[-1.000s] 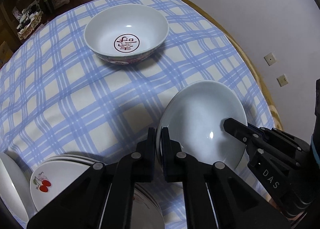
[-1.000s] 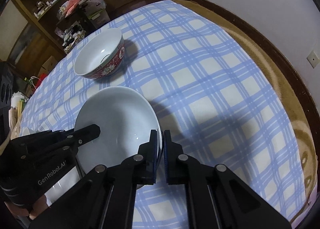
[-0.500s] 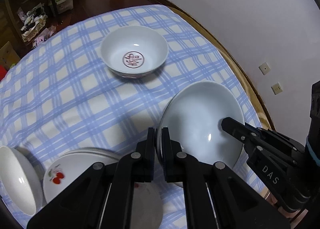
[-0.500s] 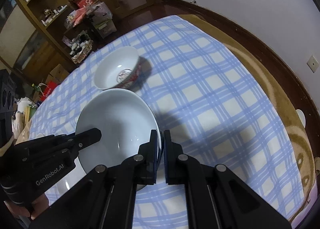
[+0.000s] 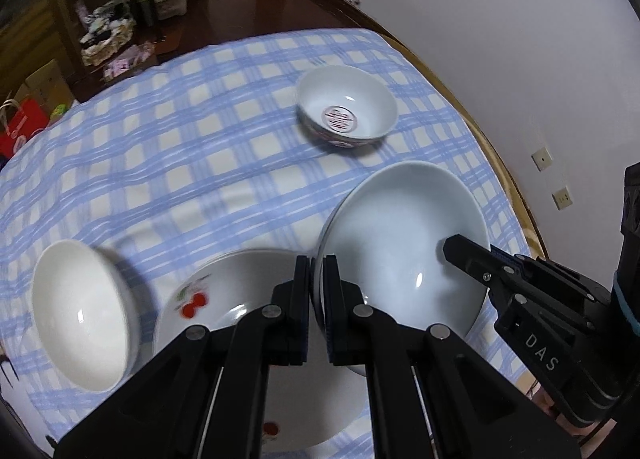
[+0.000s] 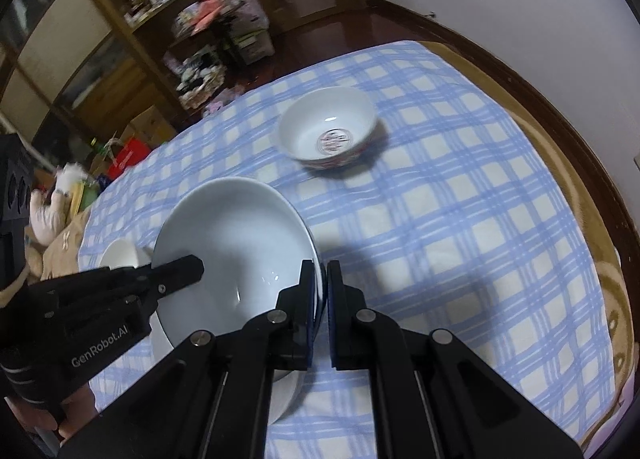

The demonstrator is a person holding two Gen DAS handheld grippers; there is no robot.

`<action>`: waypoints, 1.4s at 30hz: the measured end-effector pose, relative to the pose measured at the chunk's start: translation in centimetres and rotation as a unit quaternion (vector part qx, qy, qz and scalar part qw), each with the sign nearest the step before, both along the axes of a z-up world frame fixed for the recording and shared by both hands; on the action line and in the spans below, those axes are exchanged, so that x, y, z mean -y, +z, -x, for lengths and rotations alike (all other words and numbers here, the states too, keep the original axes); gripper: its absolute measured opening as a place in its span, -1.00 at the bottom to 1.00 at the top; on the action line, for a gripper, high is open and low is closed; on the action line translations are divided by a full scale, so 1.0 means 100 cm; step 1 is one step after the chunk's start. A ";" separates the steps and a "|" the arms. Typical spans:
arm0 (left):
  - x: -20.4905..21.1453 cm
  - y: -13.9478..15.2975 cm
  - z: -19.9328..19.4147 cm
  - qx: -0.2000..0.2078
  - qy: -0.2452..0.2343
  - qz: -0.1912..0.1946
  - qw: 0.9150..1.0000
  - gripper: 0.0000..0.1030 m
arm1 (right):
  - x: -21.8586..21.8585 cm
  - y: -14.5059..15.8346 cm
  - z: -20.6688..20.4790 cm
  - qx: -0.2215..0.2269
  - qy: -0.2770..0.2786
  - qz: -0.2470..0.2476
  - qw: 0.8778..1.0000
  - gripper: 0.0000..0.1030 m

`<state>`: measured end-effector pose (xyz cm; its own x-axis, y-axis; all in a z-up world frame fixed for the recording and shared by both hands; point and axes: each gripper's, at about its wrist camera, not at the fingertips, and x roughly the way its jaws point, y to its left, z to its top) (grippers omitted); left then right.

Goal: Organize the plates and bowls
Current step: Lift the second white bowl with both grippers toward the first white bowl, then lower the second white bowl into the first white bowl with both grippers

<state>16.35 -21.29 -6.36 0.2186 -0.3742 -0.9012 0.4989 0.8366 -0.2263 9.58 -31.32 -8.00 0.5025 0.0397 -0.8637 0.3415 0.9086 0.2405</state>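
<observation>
Pale plate (image 5: 400, 243) (empty) above cherry plates (image 5: 224, 299)

1. The left black two-finger tongs (image 5: 316, 291) point steeply downward, their jaws pinched nearly together on the left rim of a pale, shallow ceramic bowl (image 5: 404, 243).
2. The right black two-finger tongs (image 6: 320, 299) point steeply downward too, jaws clamped on the bowl's opposite rim.
3. Each pair of tongs shows in the other's camera, reaching in from the side.
4. A gloved hand (image 6: 44, 415) shows beneath the left tongs' body in the right wrist view.
</observation>
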 end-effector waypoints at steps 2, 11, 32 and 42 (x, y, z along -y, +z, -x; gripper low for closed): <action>-0.012 0.004 0.002 0.002 0.009 0.003 1.000 -0.87 | -0.011 0.004 -0.001 0.005 0.009 0.003 1.000 -0.87; -0.075 0.017 0.007 0.009 0.051 -0.003 0.999 -0.87 | -0.061 0.011 -0.011 0.017 0.048 -0.008 0.999 -0.87; -0.184 0.036 0.005 0.026 0.141 -0.003 0.990 -0.87 | -0.157 0.022 -0.043 0.037 0.124 -0.026 0.991 -0.87; -0.218 0.028 0.004 0.020 0.181 0.008 0.983 -0.87 | -0.185 0.012 -0.052 0.035 0.146 -0.034 0.988 -0.87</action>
<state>15.95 0.46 -3.58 0.3754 -0.2799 -0.8836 0.1778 0.9574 -0.2277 14.81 -12.79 -6.80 0.5187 0.2492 -0.8179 0.0478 0.9466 0.3188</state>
